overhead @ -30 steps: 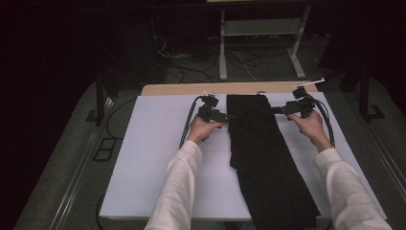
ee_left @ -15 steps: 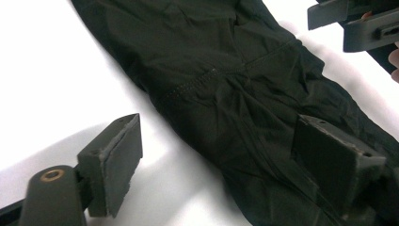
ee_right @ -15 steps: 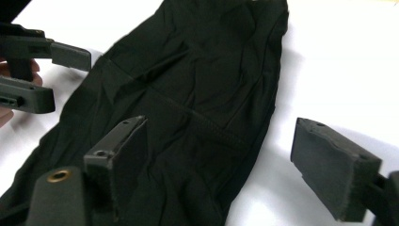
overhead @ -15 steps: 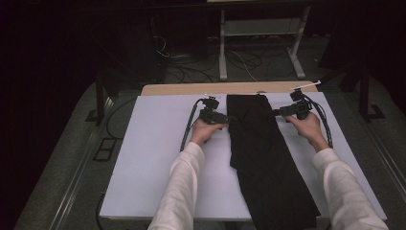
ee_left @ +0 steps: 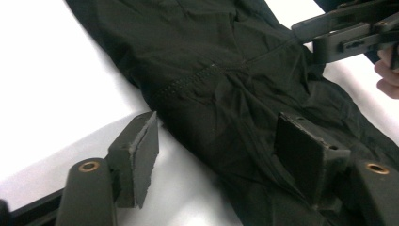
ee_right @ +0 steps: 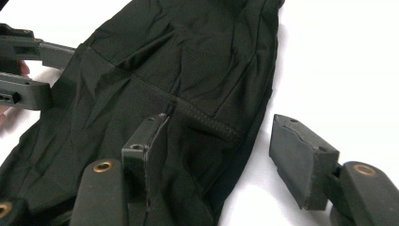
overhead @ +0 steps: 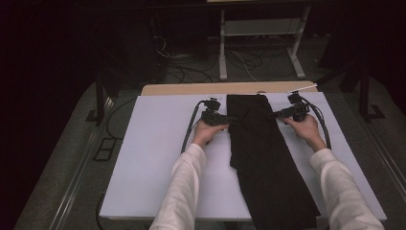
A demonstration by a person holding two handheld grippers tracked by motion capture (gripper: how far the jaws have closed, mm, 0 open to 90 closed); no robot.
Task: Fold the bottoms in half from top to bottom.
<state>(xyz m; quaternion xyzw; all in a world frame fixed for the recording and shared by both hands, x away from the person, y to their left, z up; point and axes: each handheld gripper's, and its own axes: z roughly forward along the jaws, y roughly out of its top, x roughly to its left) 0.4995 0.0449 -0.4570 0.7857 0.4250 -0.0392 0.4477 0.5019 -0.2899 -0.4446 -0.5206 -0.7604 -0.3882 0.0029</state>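
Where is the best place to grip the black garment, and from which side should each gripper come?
Probably the two long side edges of the black garment near its far end: left gripper from its left, right gripper from its right. It lies flat, so only edges give a pinchable fold.

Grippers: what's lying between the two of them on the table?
The black cloth lies between the left gripper and right gripper, seen in the high view. Both have just been closing on its edges.

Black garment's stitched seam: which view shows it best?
Left gripper view: the seam on the black garment runs sharp with visible stitch dots. Right gripper view shows the seam too, partly behind a jaw. High view shows the garment whole, no stitching.
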